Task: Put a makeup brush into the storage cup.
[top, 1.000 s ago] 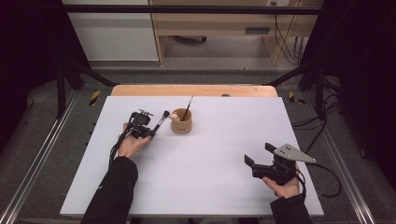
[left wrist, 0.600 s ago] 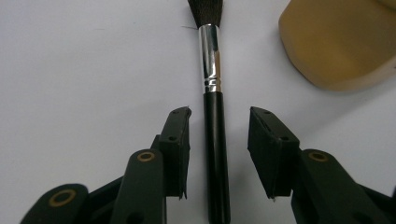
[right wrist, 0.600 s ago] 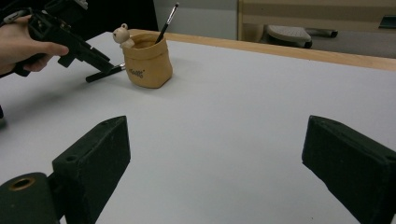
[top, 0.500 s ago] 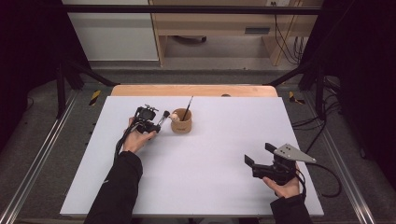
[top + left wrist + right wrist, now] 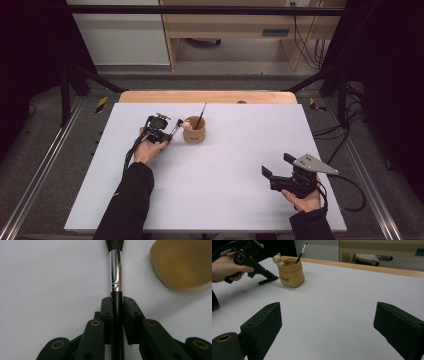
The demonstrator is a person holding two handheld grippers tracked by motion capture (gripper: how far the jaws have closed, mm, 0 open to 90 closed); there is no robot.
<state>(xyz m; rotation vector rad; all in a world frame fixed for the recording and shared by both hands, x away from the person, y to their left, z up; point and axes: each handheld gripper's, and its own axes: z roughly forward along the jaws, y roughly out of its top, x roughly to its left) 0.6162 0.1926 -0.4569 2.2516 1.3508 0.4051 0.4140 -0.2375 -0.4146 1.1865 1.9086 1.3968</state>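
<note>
left claw (image 5: 117, 305): jaws have just been closing, now clamped on the brush (image 5: 116, 275) handle
brush: just left of the pot (image 5: 194, 131), low over the table (image 5: 220, 165)
right claw (image 5: 276, 166): jaws wide, nothing between, well right of the pot
tip: lift bristles above the pot rim before tilting in

A pouch (image 5: 194, 132) is set on the worktop (image 5: 220, 175) toward its far left, with a brush (image 5: 201, 116) stood inside; a second brush (image 5: 116, 272) is held just left of it.
</note>
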